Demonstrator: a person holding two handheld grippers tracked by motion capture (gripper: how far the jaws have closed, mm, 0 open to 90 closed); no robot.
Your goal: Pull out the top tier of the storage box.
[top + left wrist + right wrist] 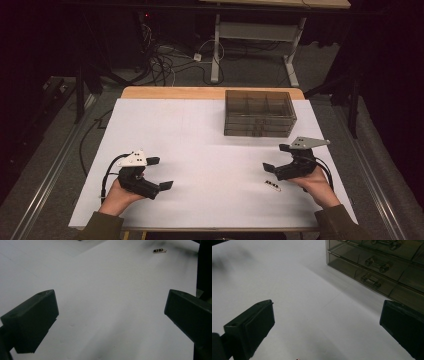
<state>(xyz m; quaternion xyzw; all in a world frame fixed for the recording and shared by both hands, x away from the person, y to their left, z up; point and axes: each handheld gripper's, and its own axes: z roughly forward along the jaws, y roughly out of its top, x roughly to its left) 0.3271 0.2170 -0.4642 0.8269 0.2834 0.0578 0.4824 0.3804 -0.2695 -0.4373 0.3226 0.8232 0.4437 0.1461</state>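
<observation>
A smoky clear drawer cabinet [258, 113] stands at the back right of the white table [200, 150]; in the right gripper view the cabinet [382, 267] shows stacked drawers with small knob handles. A small beaded item [272, 185] lies near the front right, just left of the right hand, and the item [159, 250] lies far off in the left gripper view. My left gripper [160, 173] rests at the front left, open and empty. My right gripper [276, 158] sits at the front right, open, nothing between its fingers.
Beyond the table's wooden far edge [170, 92], cables [165, 60] trail over the floor around another table's white legs [216, 50]. A metal rail [55, 160] runs along the left.
</observation>
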